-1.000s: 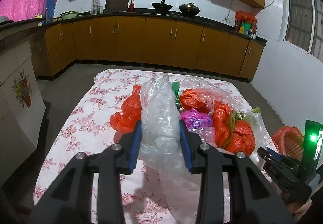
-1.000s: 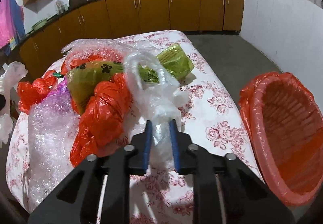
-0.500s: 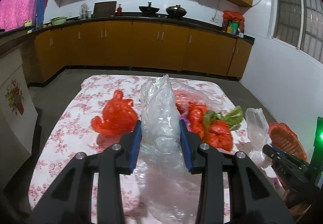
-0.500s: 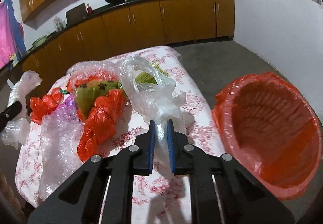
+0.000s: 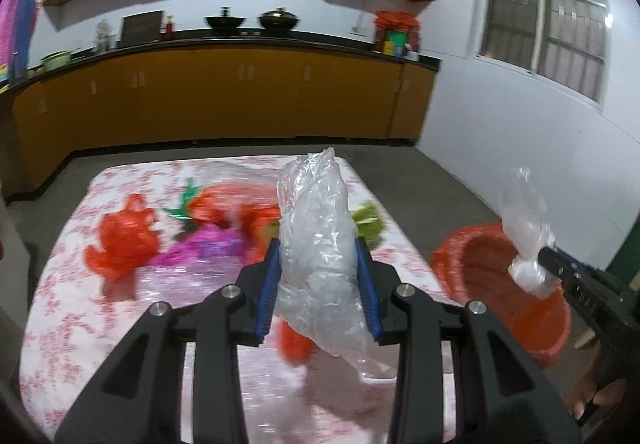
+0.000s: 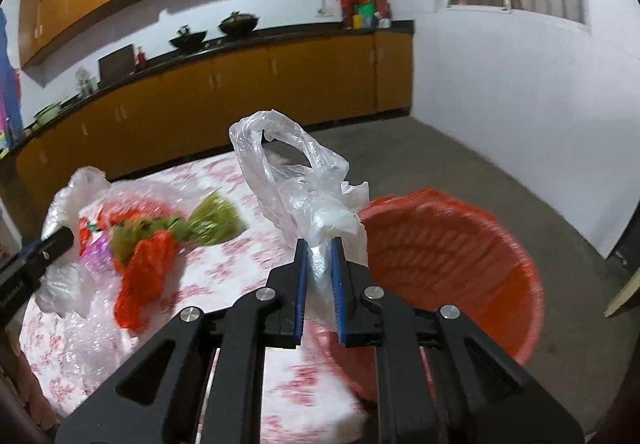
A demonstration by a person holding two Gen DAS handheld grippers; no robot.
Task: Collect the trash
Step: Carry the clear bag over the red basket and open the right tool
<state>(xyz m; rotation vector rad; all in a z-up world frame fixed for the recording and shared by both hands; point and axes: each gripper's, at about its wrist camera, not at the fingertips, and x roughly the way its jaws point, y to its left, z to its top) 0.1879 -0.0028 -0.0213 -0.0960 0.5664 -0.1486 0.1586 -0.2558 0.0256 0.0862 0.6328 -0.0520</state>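
Note:
My left gripper (image 5: 318, 264) is shut on a crumpled clear plastic bag (image 5: 316, 228) and holds it above the floral table (image 5: 76, 308). My right gripper (image 6: 319, 264) is shut on a second clear plastic bag (image 6: 296, 180), held at the near rim of the red-lined trash basket (image 6: 460, 256). The left wrist view also shows that bag (image 5: 524, 228) over the basket (image 5: 492, 284) at the right. Red (image 5: 124, 240), purple (image 5: 200, 248) and green (image 6: 212, 220) bags lie on the table.
The basket stands on the grey floor off the table's right edge. A sheet of bubble wrap (image 6: 88, 340) lies on the table's near left. Orange kitchen cabinets (image 5: 224, 92) run along the back wall, a white wall (image 6: 520, 116) at the right.
Both grippers have risen and swung right with their clear bags. The right gripper's bag has moved from over the table to the basket's rim.

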